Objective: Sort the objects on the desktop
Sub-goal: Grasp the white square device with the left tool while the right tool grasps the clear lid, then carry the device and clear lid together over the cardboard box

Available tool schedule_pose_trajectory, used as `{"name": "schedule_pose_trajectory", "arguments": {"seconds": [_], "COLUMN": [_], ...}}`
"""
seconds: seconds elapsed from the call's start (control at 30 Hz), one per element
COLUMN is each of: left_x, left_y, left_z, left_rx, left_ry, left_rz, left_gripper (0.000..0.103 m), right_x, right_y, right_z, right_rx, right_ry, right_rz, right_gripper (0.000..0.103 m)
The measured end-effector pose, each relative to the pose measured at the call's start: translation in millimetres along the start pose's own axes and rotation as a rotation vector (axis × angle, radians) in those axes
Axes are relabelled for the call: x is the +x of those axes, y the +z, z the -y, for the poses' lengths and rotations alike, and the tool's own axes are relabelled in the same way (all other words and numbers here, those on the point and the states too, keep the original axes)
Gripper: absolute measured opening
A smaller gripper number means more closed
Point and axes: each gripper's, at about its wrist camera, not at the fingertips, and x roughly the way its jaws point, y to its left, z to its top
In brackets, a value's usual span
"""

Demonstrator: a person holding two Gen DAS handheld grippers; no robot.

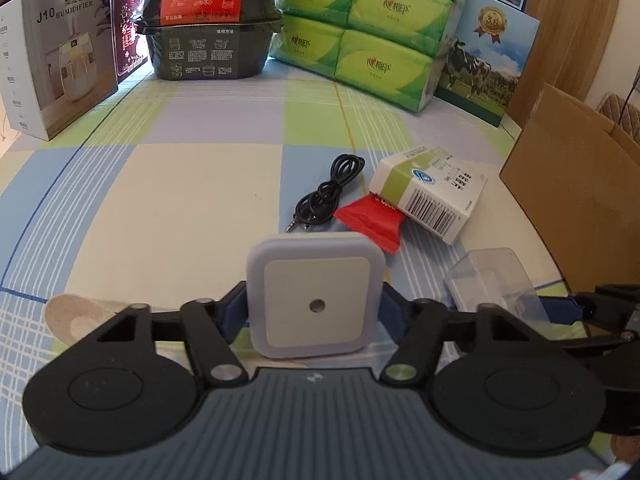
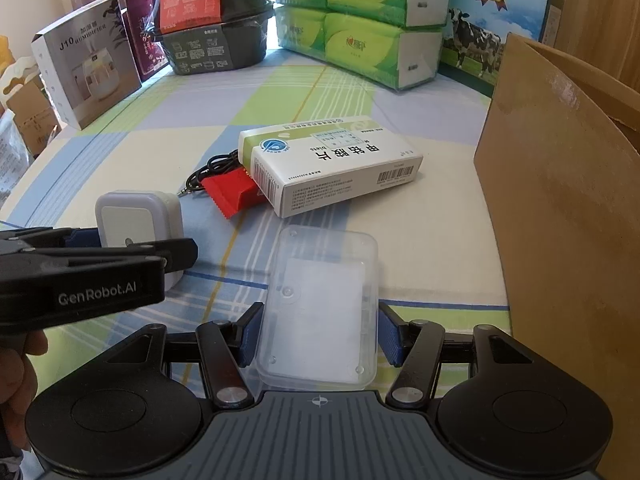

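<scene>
The red packet [image 2: 234,194] lies partly hidden under the medicine box [image 2: 328,164], and the black cable [image 2: 212,168] behind that box is partly covered. The cardboard box [image 2: 568,208] beside the medicine box runs off the picture's edge.

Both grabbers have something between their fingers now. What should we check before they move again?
1. Left gripper holds the square night light: ok, the blue pads sit against both its sides.
2. Right gripper grips the clear plastic case: cannot tell, the pads flank it, but contact is unclear.
3. The two grippers are apart from each other: ok, though the left one sits close beside the case.
4. Medicine box is out of the way: ok, it lies farther back, resting over the red wrapper.
5. Black audio cable is free of both grippers: ok.
6. Cardboard box is open for dropping things in: cannot tell.
</scene>
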Motion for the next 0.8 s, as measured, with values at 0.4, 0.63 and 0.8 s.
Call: {"name": "schedule_pose_trajectory", "arguments": {"seconds": [0.4,0.63,0.8], "left_x": [-21.1,-43.6,-62.0], "left_y": [7.8,6.2,-2.7], "left_z": [-7.4,-9.1,-11.2], "left_rx": [-0.024,-0.021,-0.016], "left_ry": [0.012,0.015,0.019], "left_rz": [0.008,-0.003,-0.015], "left_gripper": [0.061,0.061,0.061], "right_x": [-14.2,-34.2,-53.7], "right_y": [4.2,-0.3,-13.1], "right_z": [-3.8,-9.8,-17.0], "right_rx": [-0.006,-0.016,-0.042], "right_ry": [-0.01,-0.003,-0.003], "right_rz": [0.062,0.088,0.1], "right_gripper": [0.055,0.055,0.055]}}
